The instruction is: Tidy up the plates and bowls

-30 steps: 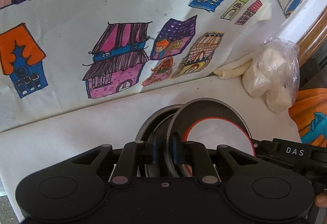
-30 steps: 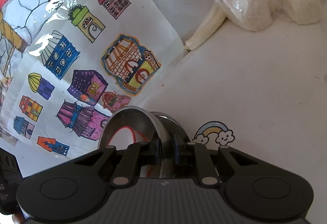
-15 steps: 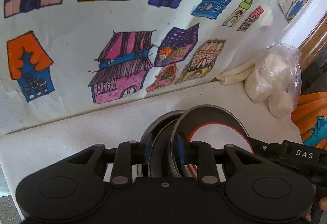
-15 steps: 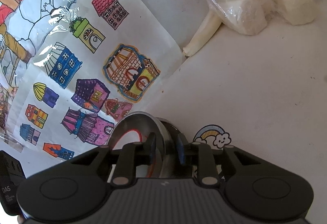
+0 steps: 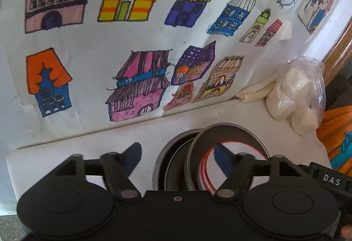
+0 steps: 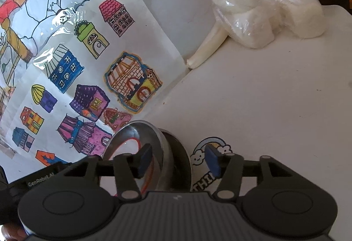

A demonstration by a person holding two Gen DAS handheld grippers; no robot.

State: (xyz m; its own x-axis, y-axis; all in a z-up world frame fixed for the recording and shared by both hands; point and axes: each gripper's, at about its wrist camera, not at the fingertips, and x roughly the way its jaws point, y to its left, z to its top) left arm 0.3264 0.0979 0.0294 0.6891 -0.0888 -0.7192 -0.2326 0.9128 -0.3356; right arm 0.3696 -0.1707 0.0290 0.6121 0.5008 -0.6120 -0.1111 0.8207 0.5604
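Two metal bowls rest on the white table. The upper bowl (image 5: 228,142), steel with a red ring inside, lies tilted inside the darker lower bowl (image 5: 167,157). My left gripper (image 5: 178,157) is open, its blue-padded fingers spread either side of the bowls' rims. In the right wrist view the tilted bowl (image 6: 140,133) leans on the lower bowl (image 6: 178,153), and my right gripper (image 6: 178,162) is open with its fingers apart around their rims. Neither gripper holds anything.
A sheet of coloured house drawings (image 5: 132,47) hangs on the wall behind the table. A clear bag of white lumps (image 5: 299,91) and pale sticks (image 5: 255,91) lie at the back right. A rainbow sticker (image 6: 211,148) is on the table (image 6: 264,109).
Both grippers have opened, going from shut on the bowls' rims to wide apart, and have drawn back a little. The bowls stay nested on the table.
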